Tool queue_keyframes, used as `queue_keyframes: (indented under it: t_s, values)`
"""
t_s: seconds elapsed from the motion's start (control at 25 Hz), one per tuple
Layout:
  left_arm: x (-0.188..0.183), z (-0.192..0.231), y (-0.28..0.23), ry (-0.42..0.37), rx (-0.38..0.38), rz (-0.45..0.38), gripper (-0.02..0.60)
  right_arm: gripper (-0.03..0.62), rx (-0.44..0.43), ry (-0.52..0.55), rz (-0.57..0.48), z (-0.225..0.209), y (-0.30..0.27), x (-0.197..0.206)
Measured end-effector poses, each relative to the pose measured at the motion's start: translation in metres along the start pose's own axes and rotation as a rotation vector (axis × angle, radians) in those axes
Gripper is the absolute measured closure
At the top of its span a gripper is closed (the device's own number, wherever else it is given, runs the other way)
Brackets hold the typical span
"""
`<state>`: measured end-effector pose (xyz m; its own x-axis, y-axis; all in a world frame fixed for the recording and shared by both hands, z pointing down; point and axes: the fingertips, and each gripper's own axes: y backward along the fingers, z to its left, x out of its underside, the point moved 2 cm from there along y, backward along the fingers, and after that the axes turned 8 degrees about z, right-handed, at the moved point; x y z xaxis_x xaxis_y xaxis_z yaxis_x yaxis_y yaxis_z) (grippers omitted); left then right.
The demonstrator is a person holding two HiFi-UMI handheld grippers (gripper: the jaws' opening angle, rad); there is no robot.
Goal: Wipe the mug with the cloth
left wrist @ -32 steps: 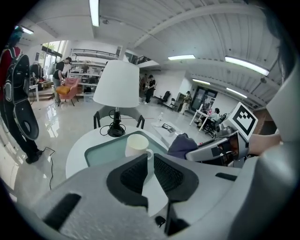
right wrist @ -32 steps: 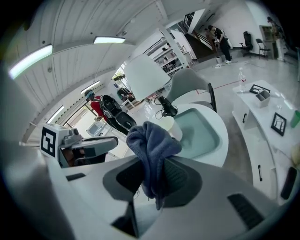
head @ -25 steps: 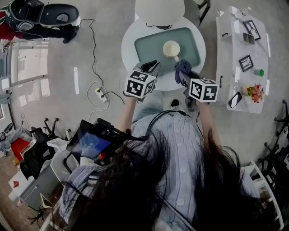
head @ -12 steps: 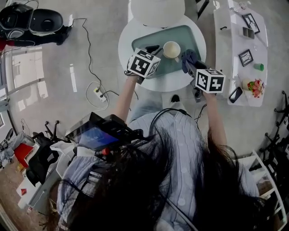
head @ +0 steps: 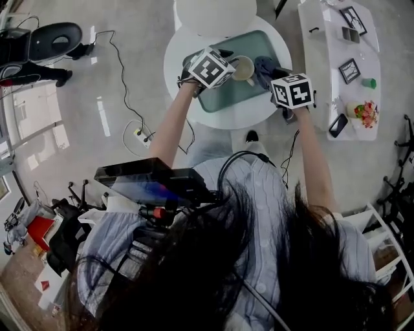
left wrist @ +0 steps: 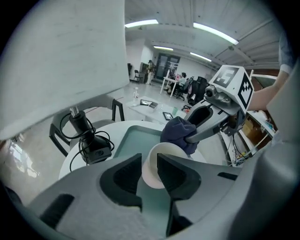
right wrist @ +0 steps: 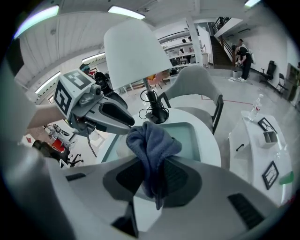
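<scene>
A cream mug [head: 245, 68] stands on the green tray [head: 240, 96] on the round white table. My left gripper [head: 228, 63] is at the mug's left side. In the left gripper view its jaws [left wrist: 149, 161] have just been opening and stand apart, with the mug's wall [left wrist: 150, 172] showing in the gap. I see no pad pressing on the mug. My right gripper [right wrist: 152, 165] is shut on a dark blue cloth [right wrist: 151, 139]. The cloth [head: 263, 65] hangs bunched just right of the mug, close to its rim [left wrist: 165, 147].
A white lamp [head: 215, 13] stands at the table's far edge, with its base and coiled cable [left wrist: 92, 145] left of the tray. A long white side table [head: 336, 61] with picture frames and small items is at the right. A chair [right wrist: 197, 84] stands beyond the table.
Both grippers have moved forward over the tray. The left one has come up against the mug's left side, and the right one has brought the cloth close to the mug's right side.
</scene>
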<state>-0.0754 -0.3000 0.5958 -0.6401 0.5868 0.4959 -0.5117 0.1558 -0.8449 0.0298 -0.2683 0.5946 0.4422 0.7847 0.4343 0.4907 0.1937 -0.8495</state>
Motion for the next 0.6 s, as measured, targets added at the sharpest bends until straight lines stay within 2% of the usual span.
queue_keyframes:
  t_s: [0.2,0.36,0.48,0.6]
  values:
    - [0.001,-0.001,-0.01,-0.078,0.024,0.071,0.492,0.496,0.007,0.001,0.039,0.0,-0.012,-0.001]
    - [0.006,0.0,-0.023,-0.071,0.036,0.122,0.494,0.496,-0.009,0.02,0.051,0.005,-0.017,-0.004]
    - [0.005,0.003,-0.022,-0.031,-0.001,0.116,0.512,0.496,-0.005,0.017,0.052,0.005,-0.018,-0.002]
    - [0.005,0.007,-0.02,0.083,-0.03,0.084,0.522,0.496,0.004,0.021,0.057,0.006,-0.018,0.001]
